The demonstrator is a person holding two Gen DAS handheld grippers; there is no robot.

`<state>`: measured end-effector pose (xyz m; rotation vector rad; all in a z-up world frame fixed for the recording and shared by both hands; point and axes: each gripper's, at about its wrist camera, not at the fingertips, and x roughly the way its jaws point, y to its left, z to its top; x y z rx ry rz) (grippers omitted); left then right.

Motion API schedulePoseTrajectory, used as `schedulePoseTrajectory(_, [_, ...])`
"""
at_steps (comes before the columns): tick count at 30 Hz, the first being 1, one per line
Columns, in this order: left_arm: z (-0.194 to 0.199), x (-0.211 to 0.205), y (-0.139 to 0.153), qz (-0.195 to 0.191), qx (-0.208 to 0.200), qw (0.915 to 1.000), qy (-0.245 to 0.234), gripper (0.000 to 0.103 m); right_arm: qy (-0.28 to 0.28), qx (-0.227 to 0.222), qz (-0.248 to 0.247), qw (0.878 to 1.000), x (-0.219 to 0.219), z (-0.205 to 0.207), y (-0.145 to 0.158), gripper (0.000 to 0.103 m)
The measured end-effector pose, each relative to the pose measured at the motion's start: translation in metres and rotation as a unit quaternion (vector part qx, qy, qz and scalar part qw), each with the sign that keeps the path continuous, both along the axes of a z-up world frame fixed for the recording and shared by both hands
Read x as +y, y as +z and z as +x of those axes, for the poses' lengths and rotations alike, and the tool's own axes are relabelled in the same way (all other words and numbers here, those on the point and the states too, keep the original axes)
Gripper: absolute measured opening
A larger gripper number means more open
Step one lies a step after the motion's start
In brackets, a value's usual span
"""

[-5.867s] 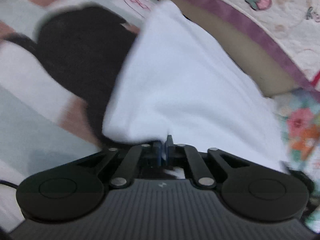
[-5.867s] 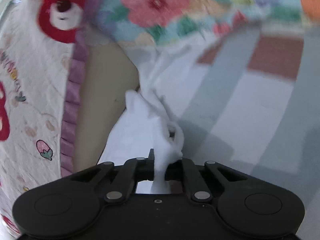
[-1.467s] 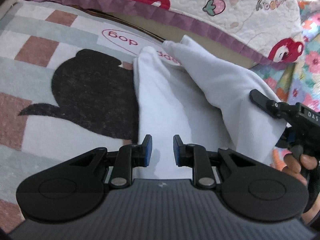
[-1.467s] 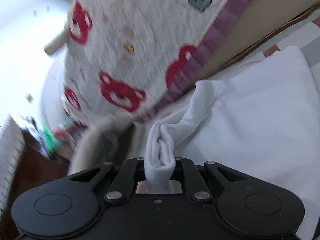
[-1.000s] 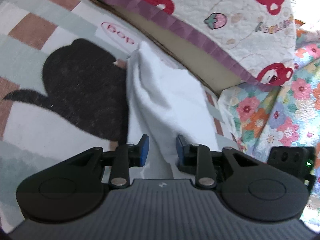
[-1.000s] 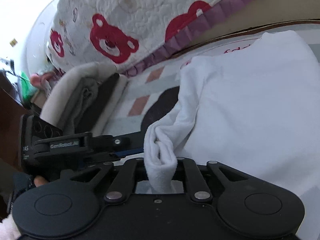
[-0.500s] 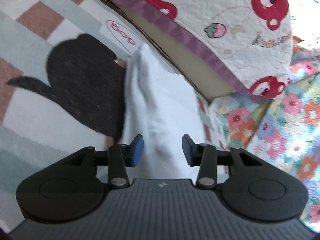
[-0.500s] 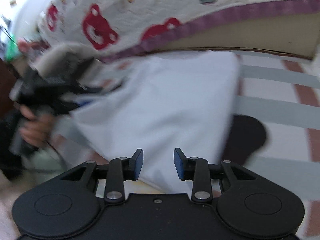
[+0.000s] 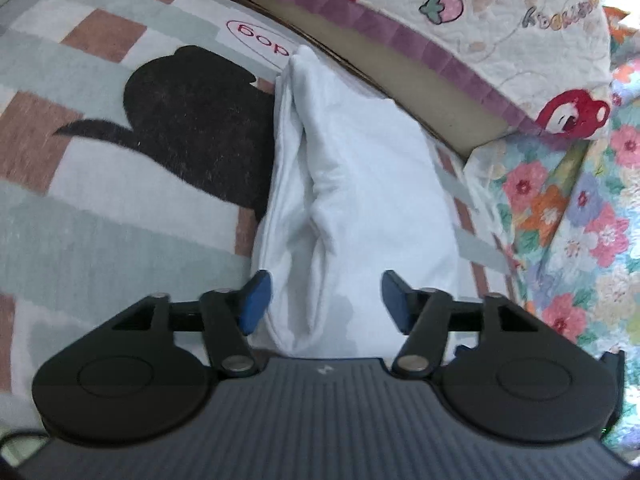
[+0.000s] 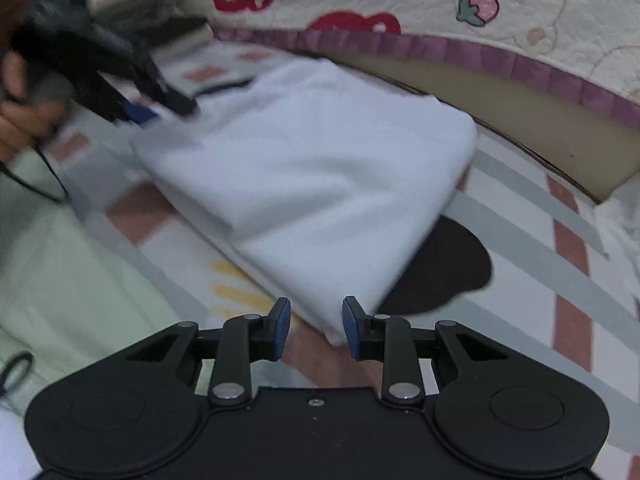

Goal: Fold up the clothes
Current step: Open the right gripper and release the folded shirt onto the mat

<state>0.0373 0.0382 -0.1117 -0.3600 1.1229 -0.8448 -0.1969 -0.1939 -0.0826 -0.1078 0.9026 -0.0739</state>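
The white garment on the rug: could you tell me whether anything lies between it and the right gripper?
Nothing visible does. The folded white garment lies bare on the rug, and the right gripper, jaws closing, already has the garment's near corner between its pads without pressing it.

checked rug (image 9: pixel 100 216), bear-print quilt (image 9: pixel 520 32)

A home bedroom: quilted bedspread (image 9: pixel 500 4), patterned rug (image 9: pixel 80 208).

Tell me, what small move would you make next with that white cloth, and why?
Probably close the right gripper on the near corner of the white cloth. That corner lies between its jaws, which are closing but not yet pressing on it. The left gripper is opening over the other end, holding nothing, and the cloth lies folded on the rug.
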Motion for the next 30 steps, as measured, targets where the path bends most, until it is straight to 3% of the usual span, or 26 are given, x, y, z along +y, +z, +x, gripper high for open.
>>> schedulePoseTrajectory(4, [-0.009, -0.005, -0.006, 0.039, -0.027, 0.9988, -0.008, 0.062, -0.013, -0.001, -0.018, 1.0, -0.003, -0.001, -0.006, 0.032])
schedulePoseTrajectory(6, [-0.01, -0.012, -0.012, 0.056, -0.033, 0.9978, -0.011, 0.057, -0.004, 0.007, -0.04, 0.999, 0.001, 0.002, -0.012, 0.032])
schedulePoseTrajectory(7, [-0.011, -0.016, -0.015, 0.056, -0.036, 0.9977, -0.013, 0.051, 0.001, 0.01, -0.049, 0.999, 0.004, 0.002, -0.015, 0.032])
schedulePoseTrajectory(9, [-0.013, -0.025, -0.018, 0.065, -0.045, 0.9966, -0.024, 0.012, -0.004, -0.008, -0.04, 0.999, 0.004, 0.001, -0.018, 0.03])
schedulePoseTrajectory(10, [-0.016, -0.029, -0.014, 0.076, -0.068, 0.9942, -0.033, 0.009, -0.016, -0.023, -0.016, 0.999, 0.0, -0.001, -0.016, 0.025])
schedulePoseTrajectory(11, [-0.019, -0.032, -0.01, 0.088, -0.091, 0.991, -0.042, 0.008, -0.032, -0.042, 0.016, 0.998, -0.007, -0.004, -0.01, 0.011])
schedulePoseTrajectory(13, [-0.025, -0.029, 0.003, 0.089, -0.122, 0.9876, -0.043, 0.008, -0.067, -0.082, 0.073, 0.992, -0.022, -0.015, 0.004, 0.009])
schedulePoseTrajectory(15, [-0.023, -0.02, 0.011, 0.071, -0.115, 0.9904, -0.028, 0.008, -0.102, -0.116, 0.122, 0.98, -0.036, -0.027, 0.019, 0.001])
schedulePoseTrajectory(18, [-0.017, -0.015, 0.0, 0.07, -0.084, 0.9939, -0.017, 0.008, -0.135, -0.113, 0.131, 0.976, -0.045, -0.04, 0.015, 0.0])
schedulePoseTrajectory(19, [-0.016, -0.019, -0.008, 0.087, -0.074, 0.9933, -0.017, 0.008, -0.144, -0.104, 0.131, 0.975, -0.047, -0.042, 0.009, 0.0])
schedulePoseTrajectory(21, [-0.017, -0.022, -0.017, 0.112, -0.071, 0.991, -0.016, 0.009, -0.16, -0.089, 0.132, 0.974, -0.05, -0.047, -0.003, 0.0])
schedulePoseTrajectory(23, [-0.018, -0.021, -0.017, 0.111, -0.073, 0.991, -0.012, 0.011, -0.168, -0.087, 0.138, 0.972, -0.052, -0.051, -0.006, 0.0])
schedulePoseTrajectory(25, [-0.017, -0.02, -0.017, 0.11, -0.073, 0.9913, -0.009, 0.011, -0.147, -0.096, 0.158, 0.972, -0.051, -0.054, -0.002, 0.0])
schedulePoseTrajectory(28, [-0.016, -0.02, -0.018, 0.109, -0.067, 0.9918, -0.001, 0.011, -0.124, -0.112, 0.178, 0.97, -0.044, -0.052, 0.005, 0.01])
schedulePoseTrajectory(30, [-0.019, -0.017, -0.017, 0.122, -0.065, 0.9903, 0.013, 0.017, -0.129, -0.113, 0.204, 0.964, -0.046, -0.045, 0.003, 0.027])
